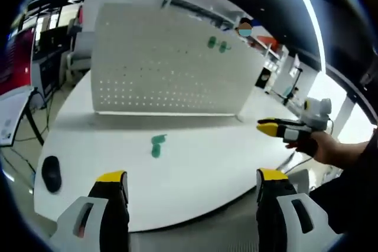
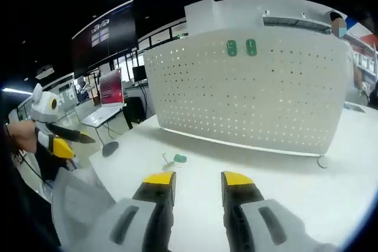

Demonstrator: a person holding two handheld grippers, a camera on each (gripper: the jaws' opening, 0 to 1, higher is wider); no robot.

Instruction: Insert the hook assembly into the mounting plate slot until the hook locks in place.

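You've yet to start: both your left gripper [image 1: 192, 184] and right gripper [image 2: 198, 181] are released, holding nothing. The hook [image 1: 156, 144] lies on the table [image 1: 224, 163], apart from the pegboard [image 1: 165, 63], where 2 hooks [image 1: 217, 44] hang.

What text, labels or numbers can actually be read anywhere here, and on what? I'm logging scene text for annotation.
No text is legible.
Wall screen: light panels, too small and blurred to read.
Laptop: reddish display, content unreadable.
Red panel: no characters can be made out.
Pegboard, two green hooks mounted on it, and green hook on table: no visible markings.
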